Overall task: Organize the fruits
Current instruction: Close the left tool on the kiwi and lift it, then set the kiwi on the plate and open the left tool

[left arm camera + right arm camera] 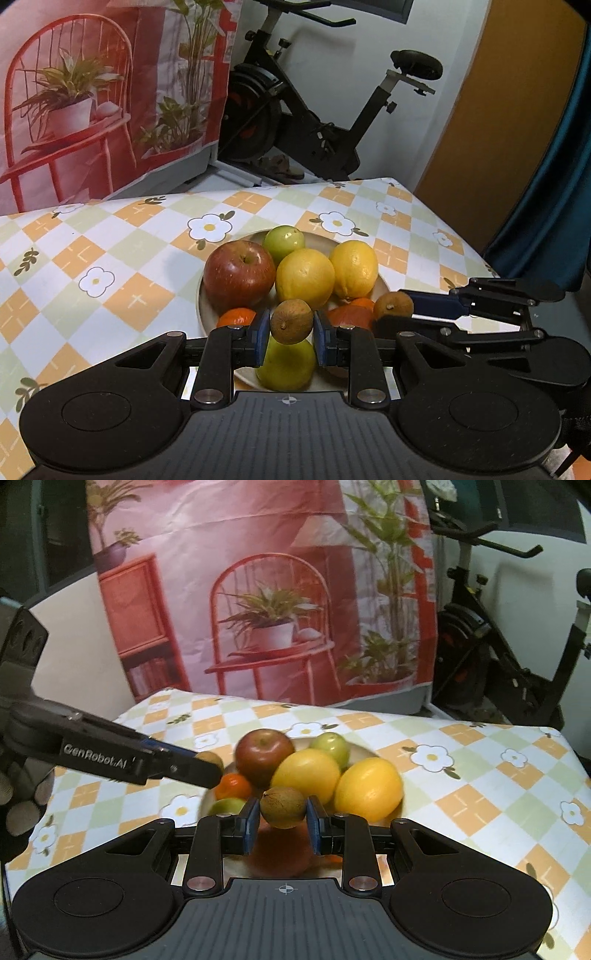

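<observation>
In the left wrist view, the left gripper (291,338) has its blue pads closed to the width of a small brown fruit (291,321), which it pinches above the near edge of the plate (202,295). Directly beneath the held fruit, at the plate's six o'clock, lies a green pear (286,365). At three o'clock from it, the right gripper (400,308) reaches in from the right, and in its own wrist view the right gripper's pads are narrowed onto a second brown fruit (282,806), held over the plate's near side. Small oranges (236,317) sit at nine o'clock of the left gripper's fruit and behind the two grippers. Farther in, a red apple (239,275) rests at ten o'clock, two yellow citrus fruits (304,277) occupy the middle and right, and a green round fruit (284,242) sits at the plate's twelve o'clock. The plate stands on a checked floral tablecloth (110,240). Beyond the table hang a printed backdrop (92,92) and an exercise bike (314,122).
</observation>
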{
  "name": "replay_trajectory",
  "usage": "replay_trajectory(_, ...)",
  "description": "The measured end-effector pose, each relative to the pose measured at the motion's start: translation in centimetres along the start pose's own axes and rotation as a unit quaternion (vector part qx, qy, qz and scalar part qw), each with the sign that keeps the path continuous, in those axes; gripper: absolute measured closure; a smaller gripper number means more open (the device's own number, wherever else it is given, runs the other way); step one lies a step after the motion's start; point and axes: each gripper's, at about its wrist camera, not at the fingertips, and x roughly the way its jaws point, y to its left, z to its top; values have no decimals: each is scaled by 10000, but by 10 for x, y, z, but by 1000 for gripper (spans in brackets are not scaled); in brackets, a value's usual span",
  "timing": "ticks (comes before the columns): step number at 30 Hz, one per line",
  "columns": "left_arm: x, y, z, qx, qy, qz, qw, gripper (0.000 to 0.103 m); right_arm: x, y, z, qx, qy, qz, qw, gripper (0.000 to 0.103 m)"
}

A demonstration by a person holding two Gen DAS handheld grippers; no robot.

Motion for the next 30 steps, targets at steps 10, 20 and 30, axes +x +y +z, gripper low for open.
replay_trajectory(10,20,1,5,58,178,-29,9998,76,27,-12,2,94,26,-202,9997,78)
replay_trajectory(20,30,2,5,32,301,-34,9995,76,37,-16,2,144,23,-235,9996,74)
replay_trajectory(30,25,6,6,-74,259,25,9996,75,31,-17,1,262,-33,-276,9993,74)
